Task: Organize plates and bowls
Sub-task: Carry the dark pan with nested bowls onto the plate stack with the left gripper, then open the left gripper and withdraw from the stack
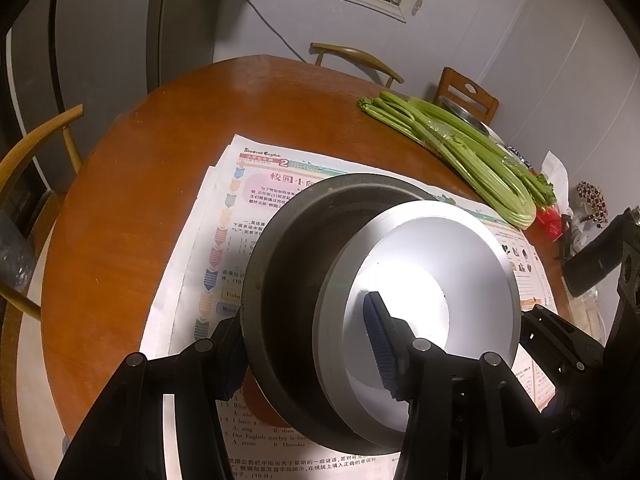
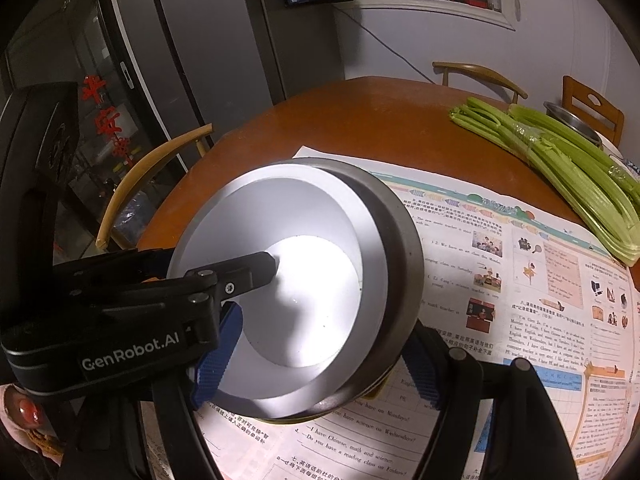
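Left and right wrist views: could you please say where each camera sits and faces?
Left wrist: on the left claw, angled down at the white bowl nested in the dark metal bowl; right claw at right edge.
Right wrist: on the right claw, angled down likewise; left claw at left.
Shared: both bowls, printed newspaper, green celery.

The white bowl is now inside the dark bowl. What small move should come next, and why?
Probably nudge the white bowl toward the centre of the dark bowl. It lies off-centre against one side, with its rim above the dark rim. The left hand-held gripper and right hand-held gripper each straddle both walls, so either could shift it.
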